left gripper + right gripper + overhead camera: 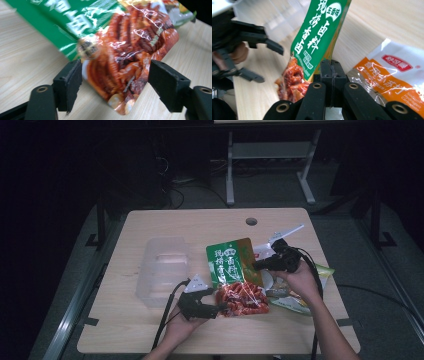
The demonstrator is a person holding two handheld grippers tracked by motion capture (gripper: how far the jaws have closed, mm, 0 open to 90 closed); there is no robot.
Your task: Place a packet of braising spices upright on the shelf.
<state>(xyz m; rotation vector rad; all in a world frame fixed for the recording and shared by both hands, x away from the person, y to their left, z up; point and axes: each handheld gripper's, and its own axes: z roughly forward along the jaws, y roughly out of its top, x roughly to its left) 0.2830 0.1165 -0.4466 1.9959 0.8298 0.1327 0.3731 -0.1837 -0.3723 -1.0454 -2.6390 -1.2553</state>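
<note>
A shiny green packet with a red food picture (pixel 235 275) is lifted at a slant over the middle of the table. My right gripper (pixel 257 266) is shut on its right edge; in the right gripper view the jaws (pixel 331 67) pinch the side of the green packet (pixel 317 40). My left gripper (pixel 222 309) stands open at the packet's lower left corner. In the left gripper view, the red end of the packet (pixel 125 45) reaches down between the spread jaws of the left gripper (pixel 115 80) without being clamped. The right gripper view also shows the left gripper (pixel 268 62) open.
A clear plastic box (pixel 162 270) stands at the table's left. A white and orange packet (pixel 392 75) and a yellow-green packet (pixel 300 302) lie under my right hand. A round cable hole (pixel 251 221) sits near the far edge.
</note>
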